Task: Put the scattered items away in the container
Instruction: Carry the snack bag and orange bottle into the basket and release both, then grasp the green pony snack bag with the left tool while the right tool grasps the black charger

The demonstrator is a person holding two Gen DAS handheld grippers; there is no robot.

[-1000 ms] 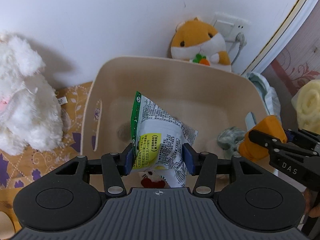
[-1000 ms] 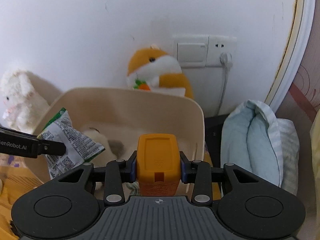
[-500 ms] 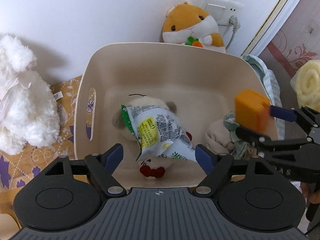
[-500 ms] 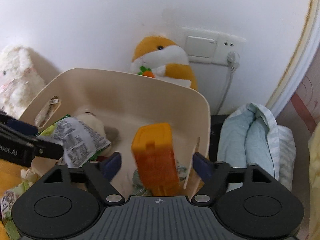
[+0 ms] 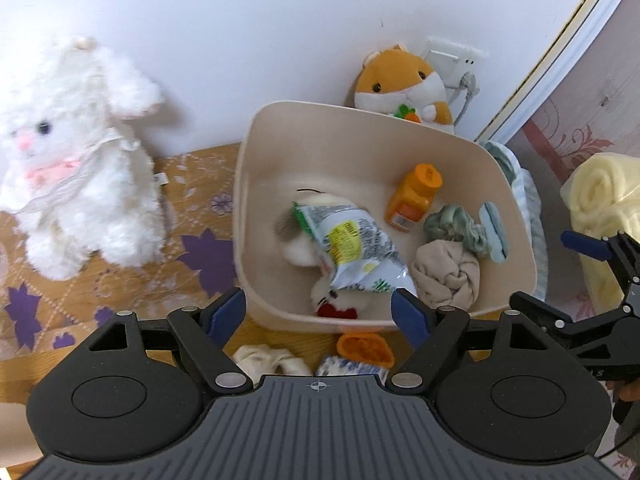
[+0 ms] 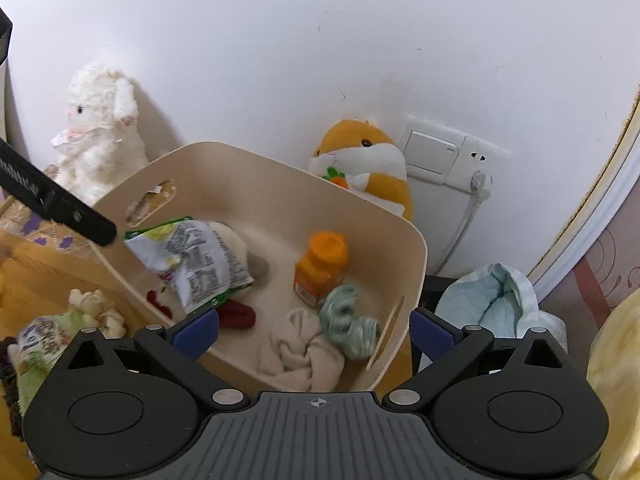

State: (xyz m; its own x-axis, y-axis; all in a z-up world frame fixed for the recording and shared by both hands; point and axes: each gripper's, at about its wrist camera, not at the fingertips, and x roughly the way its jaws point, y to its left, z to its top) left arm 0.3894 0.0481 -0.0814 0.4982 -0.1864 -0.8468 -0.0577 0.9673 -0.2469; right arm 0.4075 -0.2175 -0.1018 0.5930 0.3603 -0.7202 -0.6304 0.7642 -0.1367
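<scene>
The beige bin (image 5: 256, 128) (image 6: 416, 252) holds a snack packet (image 5: 352, 248) (image 6: 200, 256) lying on a plush toy (image 5: 296, 244), an orange bottle (image 5: 416, 196) (image 6: 322, 268), a beige cloth (image 5: 444, 276) (image 6: 304, 352) and a green sock (image 5: 456, 228) (image 6: 348, 320). My left gripper (image 5: 318, 312) is open and empty above the bin's near edge. My right gripper (image 6: 314, 328) is open and empty over the bin's near right side. A cream sock (image 5: 272, 360) (image 6: 96, 308), an orange item (image 5: 364, 348) and a small packet (image 5: 348, 368) lie outside the bin.
A white plush rabbit (image 5: 76, 160) (image 6: 100, 128) sits left of the bin on a patterned mat (image 5: 200, 248). An orange hamster plush (image 5: 400, 80) (image 6: 368, 160) leans on the wall behind it. A pale blue cloth bundle (image 6: 496, 300) and a yellow blanket (image 5: 600, 200) lie to the right.
Both grippers let go and drew back and up from the bin. The snack packet dropped onto the plush toy and the orange bottle came to rest in the bin.
</scene>
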